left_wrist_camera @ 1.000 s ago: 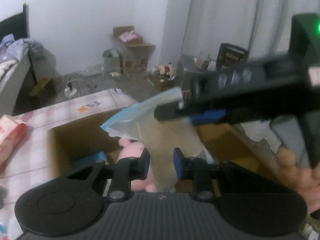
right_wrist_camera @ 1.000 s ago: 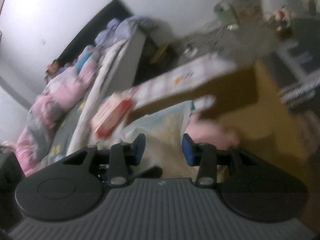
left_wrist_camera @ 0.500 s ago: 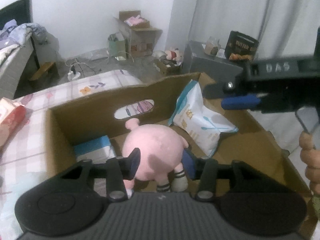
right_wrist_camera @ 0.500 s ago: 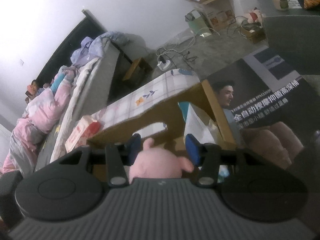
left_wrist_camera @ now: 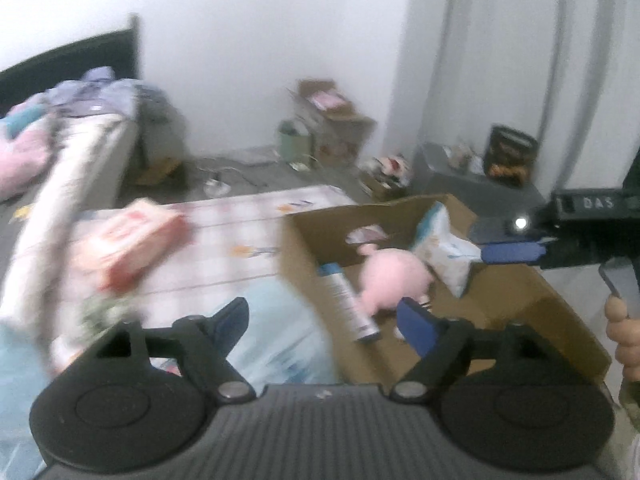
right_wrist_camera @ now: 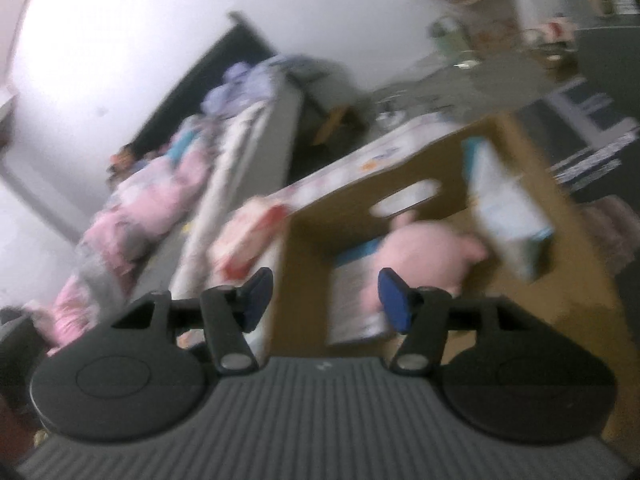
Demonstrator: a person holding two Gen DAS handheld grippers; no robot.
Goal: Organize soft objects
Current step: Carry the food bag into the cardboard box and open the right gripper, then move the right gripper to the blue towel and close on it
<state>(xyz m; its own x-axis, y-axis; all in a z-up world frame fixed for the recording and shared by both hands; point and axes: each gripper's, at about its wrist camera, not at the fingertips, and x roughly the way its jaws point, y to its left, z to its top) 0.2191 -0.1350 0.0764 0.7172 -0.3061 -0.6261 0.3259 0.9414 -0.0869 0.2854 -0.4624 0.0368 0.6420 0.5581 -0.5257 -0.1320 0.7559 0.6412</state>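
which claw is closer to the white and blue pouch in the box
Right. In the left wrist view the right claw reaches over the cardboard box with its blue tip just beside the pouch. The left claw sits back at the box's near edge, open and empty.

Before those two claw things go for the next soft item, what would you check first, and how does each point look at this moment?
1. Left gripper empty: ok, jaws have just been opening, nothing between them.
2. Right gripper empty: ok, jaws have just been opening, nothing gripped.
3. Pink plush toy inside the cardboard box: ok.
4. White and blue bag in the box: ok, leaning on the far wall.
5. Next item within sight: ok, red and white pack on the checked cloth.
6. Sharp view: not ok, both pictures blurred.
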